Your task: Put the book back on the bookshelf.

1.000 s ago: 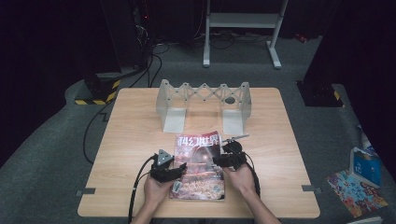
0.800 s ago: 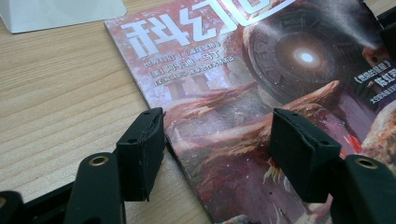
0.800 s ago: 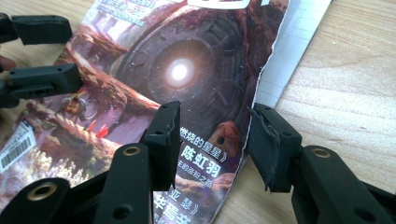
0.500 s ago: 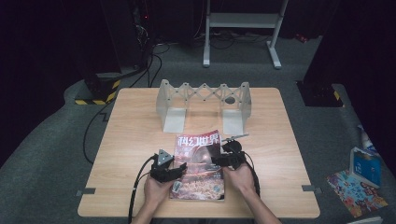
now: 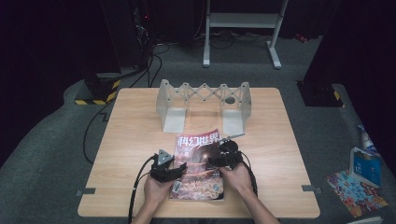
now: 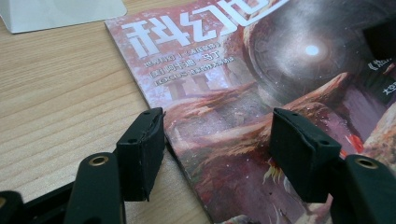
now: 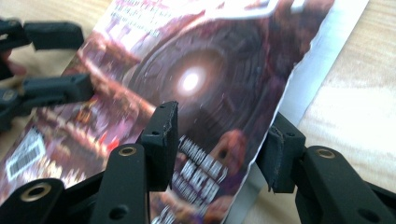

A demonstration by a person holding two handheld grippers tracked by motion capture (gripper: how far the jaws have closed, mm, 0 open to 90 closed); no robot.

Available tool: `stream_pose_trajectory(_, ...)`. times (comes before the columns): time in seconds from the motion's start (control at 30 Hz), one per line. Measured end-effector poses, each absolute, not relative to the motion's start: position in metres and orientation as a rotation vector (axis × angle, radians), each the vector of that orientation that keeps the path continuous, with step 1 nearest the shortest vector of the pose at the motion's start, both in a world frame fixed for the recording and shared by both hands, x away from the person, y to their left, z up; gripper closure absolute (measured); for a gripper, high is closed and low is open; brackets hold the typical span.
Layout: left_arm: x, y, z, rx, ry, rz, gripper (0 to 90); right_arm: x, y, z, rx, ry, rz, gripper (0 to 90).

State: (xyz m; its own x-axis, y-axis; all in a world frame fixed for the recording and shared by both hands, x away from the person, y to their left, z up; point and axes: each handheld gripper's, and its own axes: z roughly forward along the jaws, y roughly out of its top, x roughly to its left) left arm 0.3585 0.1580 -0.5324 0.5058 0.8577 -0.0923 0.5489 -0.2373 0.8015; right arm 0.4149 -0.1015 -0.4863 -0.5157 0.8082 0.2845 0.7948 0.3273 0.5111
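Magazine [image 5: 198, 163] titled "科幻世界"; left gripper [image 6: 217, 140] agape astride its edge; right gripper [image 7: 219, 144] likewise, widening.

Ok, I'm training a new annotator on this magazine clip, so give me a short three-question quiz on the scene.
1. True or false: the magazine lies flat on the wooden table, cover up.
2. What stands behind the magazine? A) a stack of books B) a grey expanding rack C) a laptop
3. Which edge of the magazine does the left gripper straddle with open jaws?

Key
1. True.
2. B.
3. The edge on the person's left: in the left gripper view one jaw sits on the table, the other over the cover. The right gripper spans the opposite edge the same way, jaws open.
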Motion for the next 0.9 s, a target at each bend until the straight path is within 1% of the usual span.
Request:
stream_pose_trajectory(0.13,0.359,0.158,-0.532,1.921,1.158,0.471,35.9,0.423,-0.098,-0.488,1.558,2.537,0.982,51.9)
stream_pose_trajectory(0.33,0.359,0.158,-0.532,1.921,1.158,0.471,35.9,0.42,-0.093,-0.489,1.514,2.591,0.929,53.6)
stream_pose_trajectory(0.4,0.359,0.158,-0.532,1.921,1.158,0.471,35.9,0.425,-0.095,-0.49,1.56,2.567,0.964,54.7)
stream_pose_trajectory(0.63,0.359,0.158,-0.532,1.922,1.158,0.47,35.9,0.431,-0.088,-0.493,1.548,2.585,0.945,58.4)
stream_pose_trajectory(0.73,0.359,0.158,-0.532,1.922,1.157,0.469,35.9,0.432,-0.087,-0.493,1.537,2.599,0.938,63.5)
stream_pose_trajectory(0.77,0.359,0.158,-0.532,1.923,1.156,0.468,35.8,0.433,-0.088,-0.493,1.519,2.608,0.937,68.3)
stream_pose_trajectory(0.8,0.359,0.158,-0.532,1.923,1.156,0.468,35.8,0.433,-0.088,-0.493,1.519,2.608,0.937,68.3)
stream_pose_trajectory(0.87,0.359,0.159,-0.532,1.923,1.156,0.463,35.8,0.433,-0.091,-0.493,1.515,2.625,0.94,75.2)
stream_pose_trajectory(0.9,0.359,0.159,-0.532,1.923,1.156,0.463,35.6,0.433,-0.091,-0.493,1.515,2.625,0.94,75.2)
